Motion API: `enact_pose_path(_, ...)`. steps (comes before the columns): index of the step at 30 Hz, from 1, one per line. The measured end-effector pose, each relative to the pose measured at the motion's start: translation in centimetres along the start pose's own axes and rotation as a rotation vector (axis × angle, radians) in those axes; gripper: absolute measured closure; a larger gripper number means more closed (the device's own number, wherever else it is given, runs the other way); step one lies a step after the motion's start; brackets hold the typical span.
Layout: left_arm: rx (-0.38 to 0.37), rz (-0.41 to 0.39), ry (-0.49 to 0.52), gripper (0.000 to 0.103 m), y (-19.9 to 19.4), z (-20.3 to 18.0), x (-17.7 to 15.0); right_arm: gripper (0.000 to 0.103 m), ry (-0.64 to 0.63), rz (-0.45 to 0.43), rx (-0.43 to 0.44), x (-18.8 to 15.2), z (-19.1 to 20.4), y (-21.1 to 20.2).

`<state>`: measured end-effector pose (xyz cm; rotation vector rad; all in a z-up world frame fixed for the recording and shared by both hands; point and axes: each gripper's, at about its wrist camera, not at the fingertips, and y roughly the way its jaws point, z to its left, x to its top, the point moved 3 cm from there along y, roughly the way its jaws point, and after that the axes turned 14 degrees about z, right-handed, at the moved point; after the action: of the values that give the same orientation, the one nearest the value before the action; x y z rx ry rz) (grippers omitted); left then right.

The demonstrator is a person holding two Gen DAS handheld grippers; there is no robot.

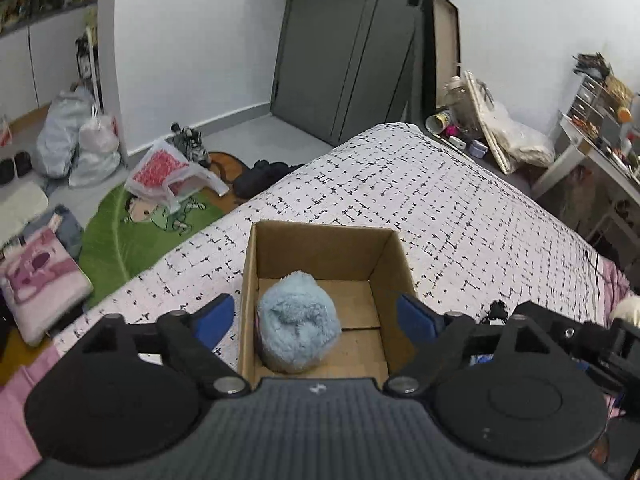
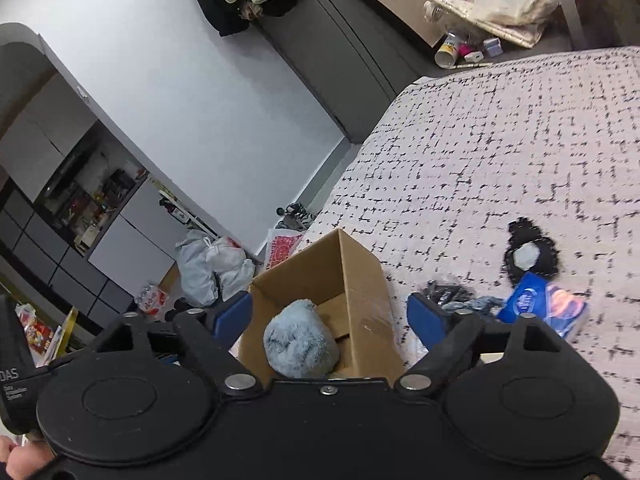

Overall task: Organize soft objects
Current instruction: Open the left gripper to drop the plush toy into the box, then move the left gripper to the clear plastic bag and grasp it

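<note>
- A fluffy pale-blue soft toy (image 1: 298, 322) sat on the floor of an open cardboard box (image 1: 320, 246) placed on the patterned bedspread (image 1: 460, 208), tucked toward the box's near-left corner — the likely resting place for soft things being gathered.
- The left gripper (image 1: 316, 316) hung above the box with its blue-padded fingers (image 1: 214, 316) spread wide, one on each side of the toy and clear of it; nothing was gripped.
- The right gripper (image 2: 330, 316) hovered over the same box from a slanted angle, its jaws likewise released and empty, the toy (image 2: 302, 344) visible below between them.
- Both tools straddling one box suggested the bulky toy had needed two grips to be lowered in — a judgement, not something shown.
- On the bedspread beside the box lay further items: a black lacy piece (image 2: 530, 252), a dark bundle of fabric (image 2: 456, 296) and a blue packet (image 2: 540, 308), well apart from the toy. These looked like the next candidates, so the sorting appeared only partly done.
- The box stood near the bed's edge, with the cluttered floor (image 1: 132, 216) beyond it; a careless nudge could tip it off.
</note>
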<state>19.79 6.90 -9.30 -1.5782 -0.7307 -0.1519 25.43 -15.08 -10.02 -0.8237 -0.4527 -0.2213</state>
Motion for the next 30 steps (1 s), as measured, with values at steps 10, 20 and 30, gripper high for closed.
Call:
enact_pose_path(10, 0.031, -0.011, 0.014, 0.006, -3.0, -1.9, -1.3, 0.001, -0.043, -0.002, -0.064, -0.2, -0.6, -3.7)
enact_pose_path(20, 0.002, -0.027, 0.017, 0.0, -5.4, -3.5, -2.8, 0.0, -0.1, -0.01, -0.106, -0.1, -1.6, -7.7)
enact_pose_path(30, -0.01, -0.059, 0.048, 0.0, -7.3, -6.2, -4.1, 0.0, -0.099, -0.023, -0.145, -0.5, -4.4, -11.2)
